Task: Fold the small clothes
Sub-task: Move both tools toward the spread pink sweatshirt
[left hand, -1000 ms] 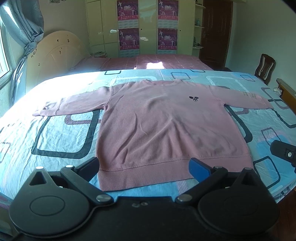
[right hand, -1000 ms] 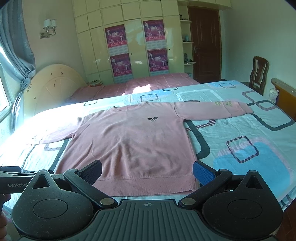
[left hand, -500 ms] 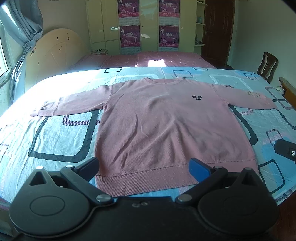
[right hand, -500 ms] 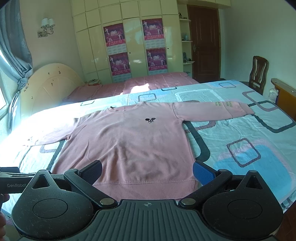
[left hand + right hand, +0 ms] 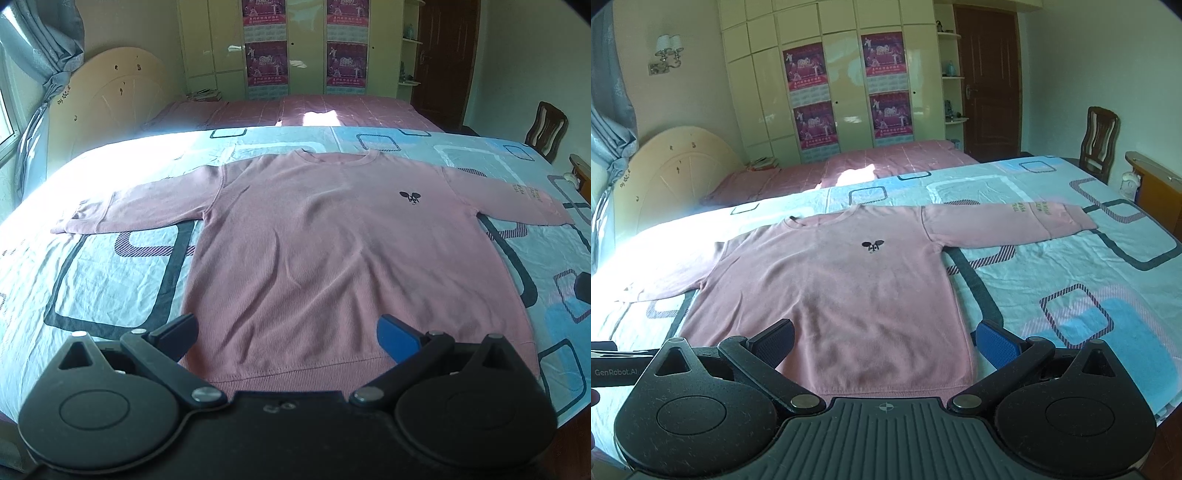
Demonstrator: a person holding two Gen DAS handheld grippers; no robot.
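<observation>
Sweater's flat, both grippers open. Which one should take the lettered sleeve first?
Right, probably. The lettered sleeve stretches toward the right gripper, whose view is centred over the sweater's right side. In the left gripper's view that sleeve lies at the far right edge.

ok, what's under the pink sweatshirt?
The pink sweatshirt lies flat on the patterned bedsheet, sleeves spread. Sheet shows all round it; anything beneath the fabric is covered. Both grippers, left and right, hover open.
</observation>
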